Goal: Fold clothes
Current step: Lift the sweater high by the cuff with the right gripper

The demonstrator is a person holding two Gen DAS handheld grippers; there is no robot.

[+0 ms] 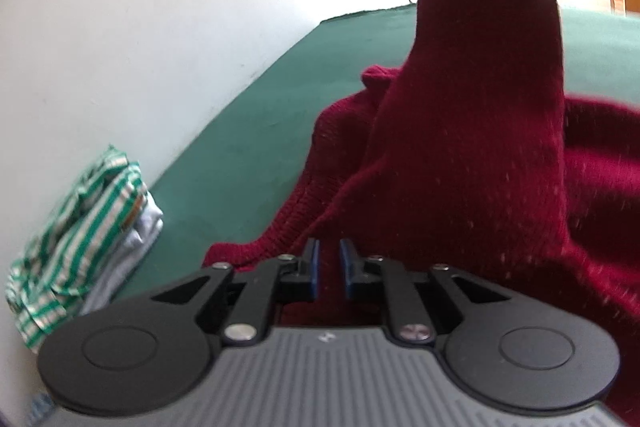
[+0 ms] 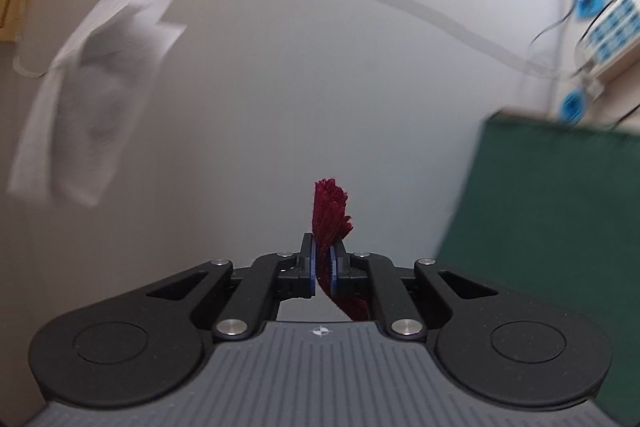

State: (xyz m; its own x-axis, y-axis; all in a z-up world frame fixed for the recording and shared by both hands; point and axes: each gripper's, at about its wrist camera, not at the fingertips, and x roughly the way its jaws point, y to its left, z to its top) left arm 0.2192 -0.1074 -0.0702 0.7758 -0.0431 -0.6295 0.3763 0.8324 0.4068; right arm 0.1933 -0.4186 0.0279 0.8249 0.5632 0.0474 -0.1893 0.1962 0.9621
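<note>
My right gripper (image 2: 323,263) is clamped on a bit of the red sweater (image 1: 460,155), lifting a strip off the green table (image 1: 248,131); the rest lies in a heap, unfolded. My left gripper (image 1: 329,267) hangs over the near hem, jaws slightly apart, nothing pinched. One striped shirt (image 1: 80,227) sits folded at the left wall. Folding barely begun; nothing blocks.

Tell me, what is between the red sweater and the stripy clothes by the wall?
Only bare green tabletop lies between the red sweater and the stripy folded clothes, in the left wrist view.
</note>
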